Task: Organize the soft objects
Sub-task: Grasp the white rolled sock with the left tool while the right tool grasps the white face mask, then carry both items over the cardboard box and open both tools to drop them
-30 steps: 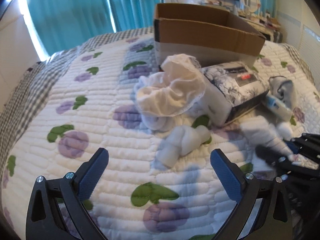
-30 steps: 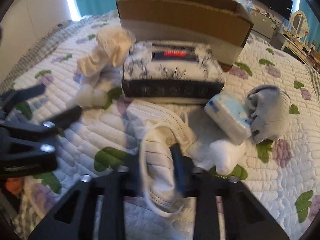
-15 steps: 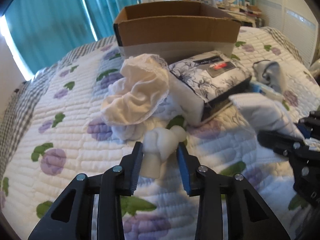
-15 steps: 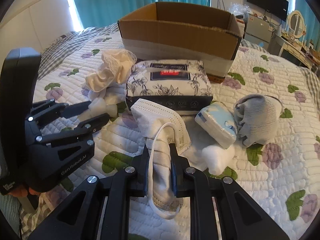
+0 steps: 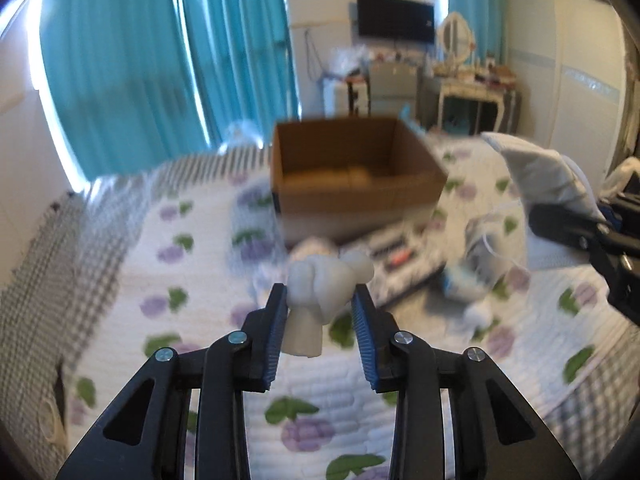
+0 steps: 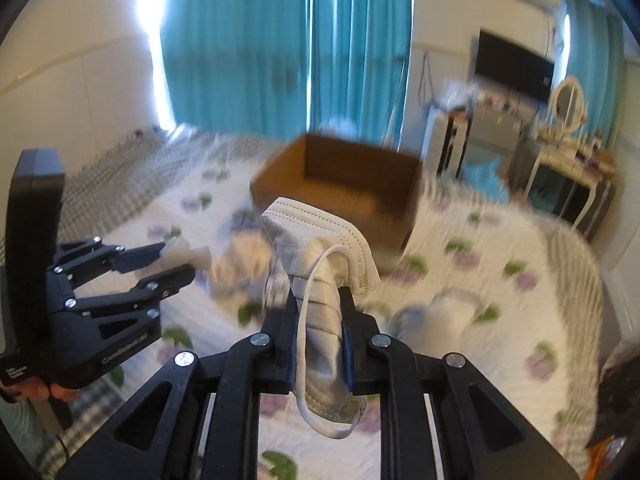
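Right tongs [image 6: 320,320] clamped on a folded white face mask [image 6: 320,268], ear loop hanging loose below. Left tongs [image 6: 172,264], at left, pinch a knotted white cloth roll [image 6: 185,254]. Both held above the quilted bed [image 6: 500,248]. Open cardboard box [image 6: 344,188] ahead, in front of teal curtains [image 6: 280,40]. Background blurred.

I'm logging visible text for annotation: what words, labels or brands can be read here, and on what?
"GenRobot.AI": on the side of the left gripper, seen from the right wrist view, blurred.
Small white label at that gripper's lower left edge: too small to read.
Red label on the patterned pack on the bed: too blurred to read.
Nothing else legible.
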The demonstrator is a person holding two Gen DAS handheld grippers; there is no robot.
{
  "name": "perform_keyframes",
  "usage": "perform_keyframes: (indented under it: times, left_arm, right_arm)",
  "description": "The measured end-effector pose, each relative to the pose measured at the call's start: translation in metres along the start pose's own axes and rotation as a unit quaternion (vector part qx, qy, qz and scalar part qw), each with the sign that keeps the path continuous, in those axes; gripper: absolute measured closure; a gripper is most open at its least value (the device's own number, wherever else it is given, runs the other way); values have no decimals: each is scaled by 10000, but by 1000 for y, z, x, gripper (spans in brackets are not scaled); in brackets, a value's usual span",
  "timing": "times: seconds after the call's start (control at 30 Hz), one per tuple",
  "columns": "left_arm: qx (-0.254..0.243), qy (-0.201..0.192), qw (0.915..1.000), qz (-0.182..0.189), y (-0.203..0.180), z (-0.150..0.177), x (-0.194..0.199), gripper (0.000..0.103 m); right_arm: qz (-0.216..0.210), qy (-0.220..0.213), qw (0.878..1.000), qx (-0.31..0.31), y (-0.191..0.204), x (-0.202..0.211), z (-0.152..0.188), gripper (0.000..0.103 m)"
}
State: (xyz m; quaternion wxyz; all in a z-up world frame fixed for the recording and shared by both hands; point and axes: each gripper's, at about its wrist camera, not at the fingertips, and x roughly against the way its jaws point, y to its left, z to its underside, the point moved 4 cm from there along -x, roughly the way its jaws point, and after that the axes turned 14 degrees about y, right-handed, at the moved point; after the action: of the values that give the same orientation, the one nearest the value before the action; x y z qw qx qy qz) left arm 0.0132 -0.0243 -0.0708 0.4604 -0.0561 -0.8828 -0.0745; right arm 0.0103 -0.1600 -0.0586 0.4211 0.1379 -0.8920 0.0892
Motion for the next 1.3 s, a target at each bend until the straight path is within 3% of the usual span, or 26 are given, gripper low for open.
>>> perform_keyframes:
  times: [0.2, 0.4, 0.53, 0.7, 0.9, 1.07, 1.1, 1.2, 1.23, 1.27, 1.3]
  left_arm:
    - [-65, -625, 9980, -45, 6, -48, 44, 70]
    - [5, -1143, 9929, -333, 14, -104, 51, 70]
    - [-53, -1166, 9926, -333, 16, -142, 27, 70]
    - [-149, -938, 9952, -221, 17, -176, -24, 70]
    - [-147, -505, 9986, -59, 15, -189, -100, 70]
    - [-222, -343, 9992, 44, 11, -191, -134, 65]
    - [-229, -333, 9991, 95, 11, -191, -137, 64]
    - [-318, -315, 9989, 171, 6, -190, -141, 62]
    - [-365, -320, 9987, 154, 4, -190, -139, 55]
    - [-392, -321, 9986, 142, 5, -193, -139, 39]
    - [-381, -321, 9987, 104, 4, -192, -137, 31]
  right_arm:
    - [156, -584, 9980, 171, -8, 39, -56, 87]
    - [56, -816, 9964, 222, -16, 30, -125, 87]
    - [27, -704, 9972, 242, -23, -3, -165, 87]
    - [-151, -85, 9998, 22, -49, -91, -196, 87]
    - [-262, 453, 9986, -102, -74, -178, -188, 87]
    - [-353, 536, 9978, -157, -91, -212, -174, 86]
    - [-365, 510, 9978, -193, -94, -213, -171, 84]
    - [-329, 399, 9983, -257, -98, -209, -171, 54]
    - [-287, 308, 9988, -246, -99, -203, -171, 45]
    - [-241, 230, 9991, -244, -101, -197, -171, 44]
    - [-180, 185, 9993, -268, -101, -191, -172, 44]
